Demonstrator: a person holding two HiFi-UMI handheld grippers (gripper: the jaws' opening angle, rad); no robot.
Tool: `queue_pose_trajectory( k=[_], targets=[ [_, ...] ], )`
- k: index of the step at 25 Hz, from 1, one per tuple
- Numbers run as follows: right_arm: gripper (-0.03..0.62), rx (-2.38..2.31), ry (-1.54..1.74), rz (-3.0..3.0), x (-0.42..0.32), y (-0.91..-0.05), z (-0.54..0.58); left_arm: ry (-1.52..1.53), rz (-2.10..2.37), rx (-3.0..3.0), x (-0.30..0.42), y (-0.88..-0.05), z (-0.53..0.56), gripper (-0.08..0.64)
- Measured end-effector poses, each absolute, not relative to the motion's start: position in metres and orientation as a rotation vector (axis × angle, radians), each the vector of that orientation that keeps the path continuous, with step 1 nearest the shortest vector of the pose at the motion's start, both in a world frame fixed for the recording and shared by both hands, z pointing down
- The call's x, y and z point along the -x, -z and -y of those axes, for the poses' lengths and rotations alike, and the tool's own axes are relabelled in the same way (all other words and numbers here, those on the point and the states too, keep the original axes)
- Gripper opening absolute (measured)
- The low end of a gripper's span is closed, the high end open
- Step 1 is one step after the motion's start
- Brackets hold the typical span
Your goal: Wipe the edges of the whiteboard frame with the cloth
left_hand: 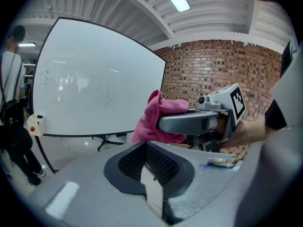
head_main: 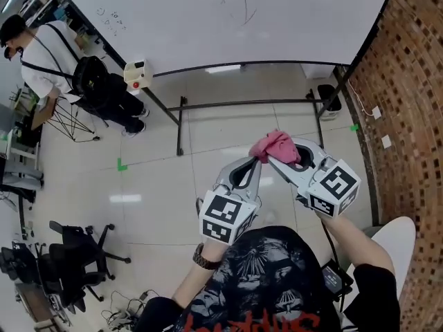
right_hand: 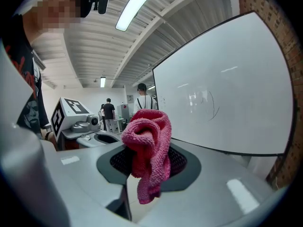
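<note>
The whiteboard [head_main: 228, 19] with its thin black frame [head_main: 228, 65] stands ahead of me, and shows too in the left gripper view [left_hand: 90, 89] and the right gripper view [right_hand: 222, 93]. A crumpled pink cloth [head_main: 275, 146] hangs above the floor, well short of the board. My right gripper [head_main: 273, 159] is shut on the cloth [right_hand: 149, 145], which bunches out over its jaws. My left gripper [head_main: 254, 161] is shut with nothing between its jaws [left_hand: 146, 150], and its tips lie just beside the cloth [left_hand: 154, 117] and the right gripper [left_hand: 189, 122].
The board's black stand legs [head_main: 181, 123] reach out over the tiled floor. A white box with a red button [head_main: 137, 73] hangs at the board's lower left corner. A person with a backpack [head_main: 48, 54] stands at the left, office chairs [head_main: 69, 254] lower left, a brick wall [head_main: 408, 102] at the right.
</note>
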State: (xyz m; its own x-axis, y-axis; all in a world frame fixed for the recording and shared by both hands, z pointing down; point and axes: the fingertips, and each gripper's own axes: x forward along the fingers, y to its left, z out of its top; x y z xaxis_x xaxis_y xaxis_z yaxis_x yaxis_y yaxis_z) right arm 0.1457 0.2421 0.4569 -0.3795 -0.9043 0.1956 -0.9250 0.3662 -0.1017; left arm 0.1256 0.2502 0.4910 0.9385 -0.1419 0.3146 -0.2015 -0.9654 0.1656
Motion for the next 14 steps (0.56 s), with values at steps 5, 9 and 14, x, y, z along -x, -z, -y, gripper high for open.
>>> queue_pose_trajectory(
  k=[5,9,14],
  targets=[
    [0.124,-1.613,-0.186,2.483,-0.145,-0.455,-0.235,-0.531,-0.095,-2.79,-0.139,-0.514,-0.297,0.003],
    [0.124,-1.564,-0.152,2.492,-0.135,-0.46,-0.237,-0.648,-0.217,-2.738,-0.13,-0.542,-0.318,0.003],
    [0.124,-1.558,-0.206,2.483,-0.136,-0.476,-0.244,-0.609,-0.401,-2.44,-0.114,-0.552,-0.341,0.003]
  ],
)
